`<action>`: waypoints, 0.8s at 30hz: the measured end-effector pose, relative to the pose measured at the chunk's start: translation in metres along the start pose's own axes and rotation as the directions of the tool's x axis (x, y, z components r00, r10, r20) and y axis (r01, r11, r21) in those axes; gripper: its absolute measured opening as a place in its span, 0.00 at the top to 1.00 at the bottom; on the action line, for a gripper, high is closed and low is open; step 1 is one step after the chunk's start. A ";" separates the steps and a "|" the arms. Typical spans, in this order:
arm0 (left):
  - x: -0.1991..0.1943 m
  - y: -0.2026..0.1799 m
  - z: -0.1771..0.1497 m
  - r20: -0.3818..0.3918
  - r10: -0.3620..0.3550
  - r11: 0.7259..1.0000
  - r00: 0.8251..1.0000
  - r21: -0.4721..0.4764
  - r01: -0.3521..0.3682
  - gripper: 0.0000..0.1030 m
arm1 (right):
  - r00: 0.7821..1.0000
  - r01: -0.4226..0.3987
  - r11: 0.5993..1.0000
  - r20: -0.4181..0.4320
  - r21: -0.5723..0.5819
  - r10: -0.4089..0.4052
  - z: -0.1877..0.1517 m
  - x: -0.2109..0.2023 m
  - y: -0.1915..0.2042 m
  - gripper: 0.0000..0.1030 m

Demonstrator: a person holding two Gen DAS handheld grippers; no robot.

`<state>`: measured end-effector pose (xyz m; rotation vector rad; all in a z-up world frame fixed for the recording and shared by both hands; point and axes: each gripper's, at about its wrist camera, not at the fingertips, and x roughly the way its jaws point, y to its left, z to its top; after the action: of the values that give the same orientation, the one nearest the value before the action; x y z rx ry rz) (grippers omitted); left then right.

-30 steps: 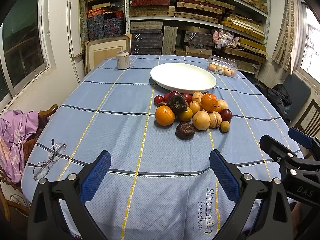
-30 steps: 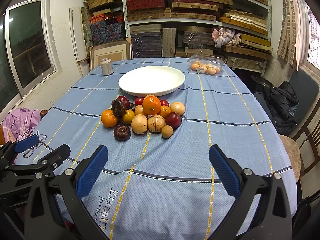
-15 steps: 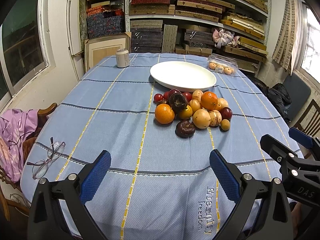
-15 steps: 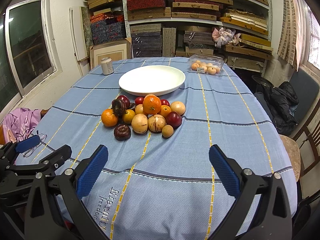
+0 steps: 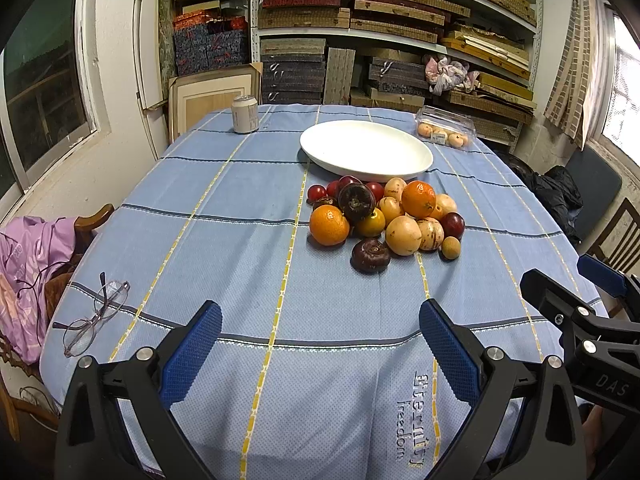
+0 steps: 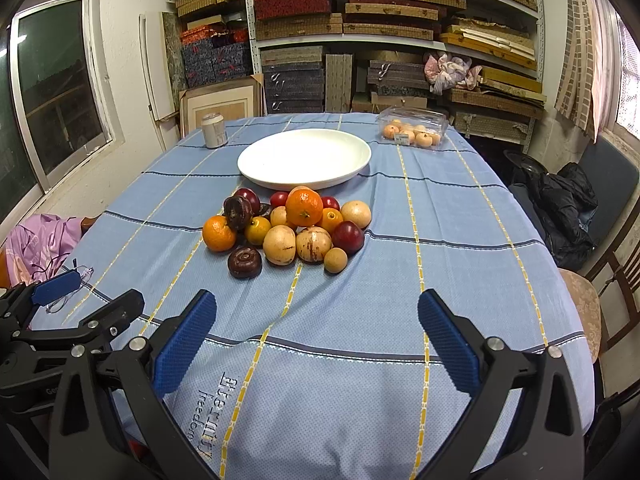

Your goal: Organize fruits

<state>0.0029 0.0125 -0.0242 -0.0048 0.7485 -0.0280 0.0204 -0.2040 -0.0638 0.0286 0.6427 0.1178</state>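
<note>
I'm holding both the left gripper (image 5: 320,344) and right gripper (image 6: 316,334) with jaws wide apart, gripping nothing, over the tablecloth's (image 5: 224,216) near edge. The fruit pile (image 5: 384,220) is sitting mid-table, touching the white plate's (image 5: 366,150) near rim.

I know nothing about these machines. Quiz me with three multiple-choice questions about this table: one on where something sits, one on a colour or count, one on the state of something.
1. Where does the white plate sit relative to the fruit pile?
A. Beyond it
B. Under it
C. On a chair

2. What colour are the fingers of the right gripper?
A. Red
B. Blue
C. Green

3. What state is the plate in?
A. Full of fruit
B. Broken
C. Empty

Answers: 1 A, the plate lies farther back, toward the shelves. 2 B, both pads show blue. 3 C, its white surface is bare; all loose fruit lies on the cloth.
</note>
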 end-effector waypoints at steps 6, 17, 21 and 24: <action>0.001 0.000 -0.001 -0.002 0.001 1.000 1.000 0.000 -0.001 0.03 | 1.000 -0.001 1.000 -0.001 0.000 0.001 0.001 0.001 0.000 0.04; -0.006 0.028 0.004 0.162 -0.062 0.990 0.985 -0.112 0.081 0.03 | 0.939 -0.323 0.922 0.195 0.216 0.283 -0.006 -0.011 -0.053 0.04; 0.025 0.024 0.004 0.050 -0.202 0.972 0.978 -0.112 0.206 0.03 | 0.928 -0.351 0.871 0.006 0.344 0.372 -0.018 0.041 -0.067 0.04; 0.057 0.020 0.004 -0.059 -0.193 0.977 0.980 -0.107 0.186 0.03 | 0.948 -0.289 0.892 -0.023 0.349 0.316 -0.023 0.058 -0.072 0.04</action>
<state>0.0479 0.0313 -0.0597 -0.1722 0.8160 -0.1727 0.0598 -0.2690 -0.1214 0.4651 0.7296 0.3096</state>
